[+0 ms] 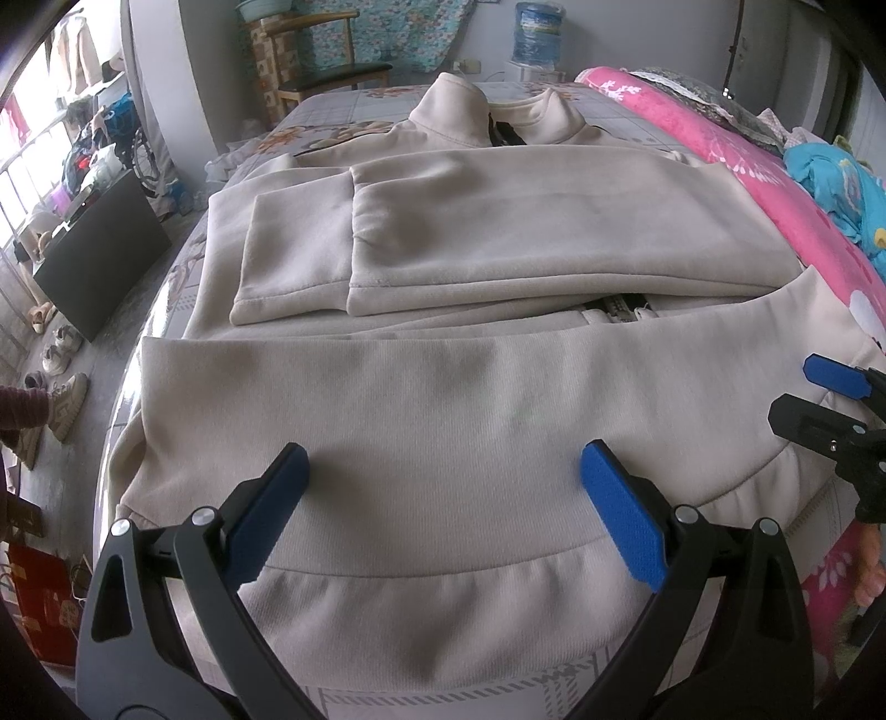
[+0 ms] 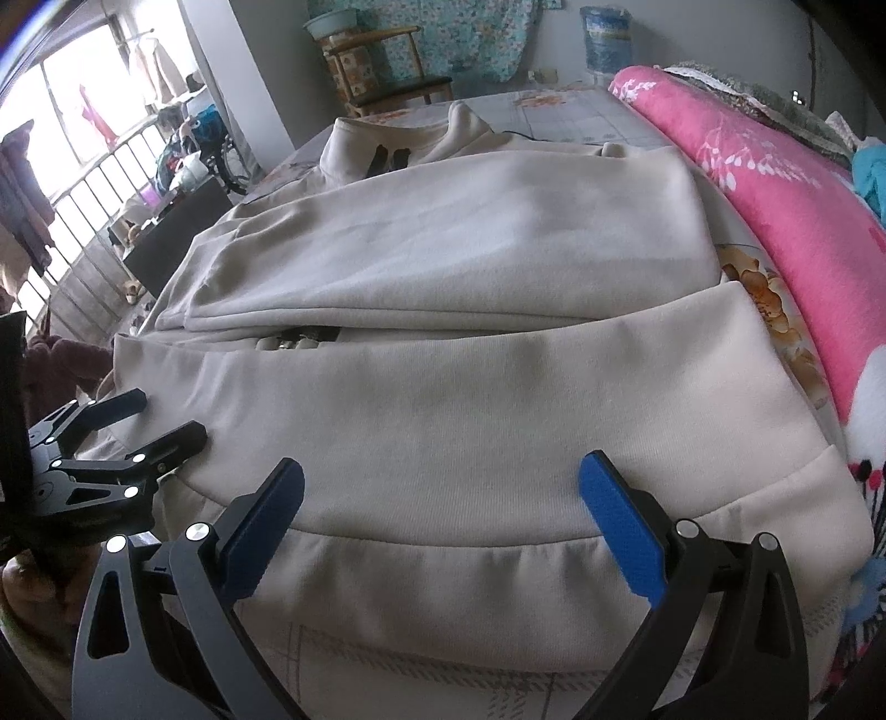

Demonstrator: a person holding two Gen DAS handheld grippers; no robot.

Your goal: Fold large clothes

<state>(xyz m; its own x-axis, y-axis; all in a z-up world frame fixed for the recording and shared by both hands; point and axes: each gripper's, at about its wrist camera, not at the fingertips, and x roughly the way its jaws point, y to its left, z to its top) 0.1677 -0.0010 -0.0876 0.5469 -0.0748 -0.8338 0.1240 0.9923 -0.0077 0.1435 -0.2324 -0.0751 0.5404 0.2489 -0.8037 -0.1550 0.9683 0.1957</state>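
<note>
A large beige zip jacket (image 1: 498, 232) lies on the bed, collar at the far end, both sleeves folded across its chest. Its bottom part (image 1: 432, 421) is turned up toward the sleeves, with the ribbed hem nearest me. My left gripper (image 1: 443, 476) hovers open over that hem, blue pads wide apart, nothing between them. In the right wrist view the same jacket (image 2: 443, 249) fills the frame, and my right gripper (image 2: 443, 487) stands open above the folded hem (image 2: 443, 548). The left gripper (image 2: 160, 421) shows at the left edge there, and the right gripper (image 1: 797, 393) at the right edge in the left wrist view.
A pink floral quilt (image 1: 747, 166) runs along the bed's right side, with a turquoise cloth (image 1: 841, 188) on it. A wooden chair (image 1: 326, 61) and a water bottle (image 1: 534, 33) stand beyond the bed. Shoes (image 1: 61, 354) and a dark box (image 1: 99, 249) sit on the floor at left.
</note>
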